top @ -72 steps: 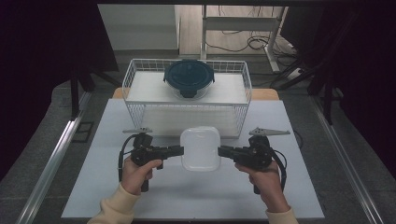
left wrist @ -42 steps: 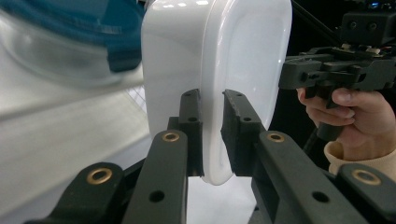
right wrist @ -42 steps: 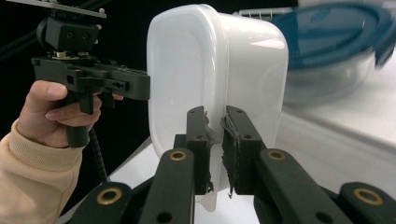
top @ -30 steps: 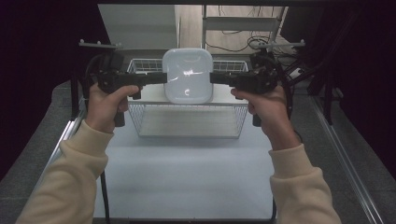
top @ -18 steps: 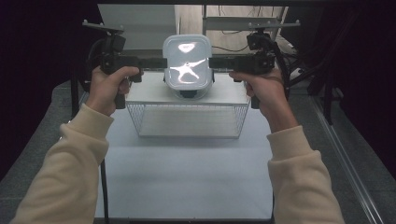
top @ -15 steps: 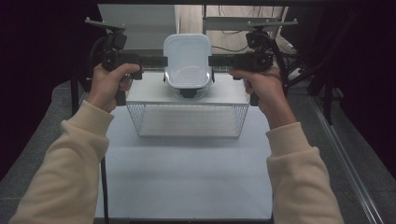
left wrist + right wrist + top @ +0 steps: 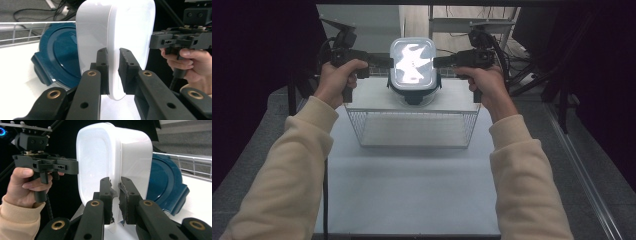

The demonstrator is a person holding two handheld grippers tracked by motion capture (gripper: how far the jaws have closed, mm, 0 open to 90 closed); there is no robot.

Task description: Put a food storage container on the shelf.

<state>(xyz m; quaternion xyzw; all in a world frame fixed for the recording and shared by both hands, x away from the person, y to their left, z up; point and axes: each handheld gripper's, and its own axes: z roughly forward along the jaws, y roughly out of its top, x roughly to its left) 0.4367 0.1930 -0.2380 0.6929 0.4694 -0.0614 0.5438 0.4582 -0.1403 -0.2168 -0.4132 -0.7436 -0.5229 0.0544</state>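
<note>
— While you hold the white rounded plastic tub (image 7: 412, 62) by its rim, left gripper (image 7: 384, 61) and right gripper (image 7: 438, 60) both clamped on it, where is it?

— Above the dark blue clip-lock lid (image 7: 413, 92) (in the wire basket (image 7: 414, 127)). You're mid-carry; next, lower it squarely.

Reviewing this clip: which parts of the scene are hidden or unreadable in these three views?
- Blue lid, high view: mostly covered by the white container held above it.
- Container's inside, high view: washed out by glare.
- Container's wall, both gripper views: the part between the pads is covered by the left gripper and right gripper.
- Basket, gripper views: cut off; a few rim wires show.
</note>
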